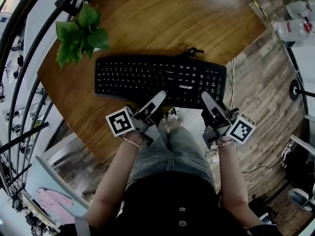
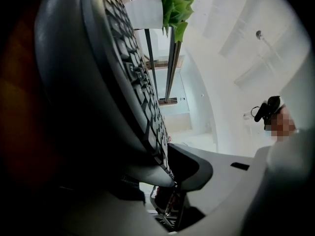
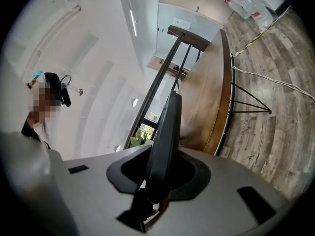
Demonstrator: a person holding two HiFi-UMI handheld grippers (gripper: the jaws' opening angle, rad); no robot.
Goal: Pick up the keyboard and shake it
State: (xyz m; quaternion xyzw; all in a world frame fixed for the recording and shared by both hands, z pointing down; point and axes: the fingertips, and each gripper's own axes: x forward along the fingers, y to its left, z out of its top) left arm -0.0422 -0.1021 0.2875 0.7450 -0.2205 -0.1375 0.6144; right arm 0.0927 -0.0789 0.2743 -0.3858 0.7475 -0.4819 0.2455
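Your right gripper (image 1: 206, 97) is pinching the keyboard's (image 1: 157, 77) front lip, right at the table's (image 1: 162, 18) near edge. Your left gripper (image 1: 158, 96) has the same lip between its jaws with one pad on the keys. The other jaw is lost in shadow, so I can't tell if it's actually biting. If it's loose, a shake could twist the board out. Also can't tell if it's clear of the wood. Further back, the cable (image 1: 193, 50) might snag, and the potted plant (image 1: 78, 36) by the left edge could get clipped.
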